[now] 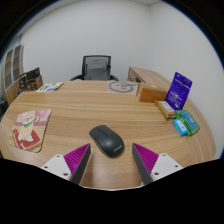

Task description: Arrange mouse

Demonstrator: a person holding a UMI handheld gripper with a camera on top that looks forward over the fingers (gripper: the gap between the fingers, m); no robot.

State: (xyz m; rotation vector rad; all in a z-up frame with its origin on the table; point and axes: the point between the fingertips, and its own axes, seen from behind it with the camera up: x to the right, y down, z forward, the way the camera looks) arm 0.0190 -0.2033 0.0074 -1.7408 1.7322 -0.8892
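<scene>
While the fingers (pixel 112 161) gape open, the mouse (pixel 107 139) lies between them near the table (pixel 100 105) edge.

mouse (pixel 107 139) | black, rounded | flat on wooden table | angled, just ahead of the jaws

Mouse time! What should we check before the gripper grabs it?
1. Mouse in sight, flat on the table: ok.
2. Hand-held gripper open: ok.
3. Mouse lined up with the gap between the fingers, just ahead of them: ok.
4. Space around the mouse free of other things: ok.
5. Fingers touching the mouse: not ok, not yet.
6. Where the mouse should end up: cannot tell.
</scene>
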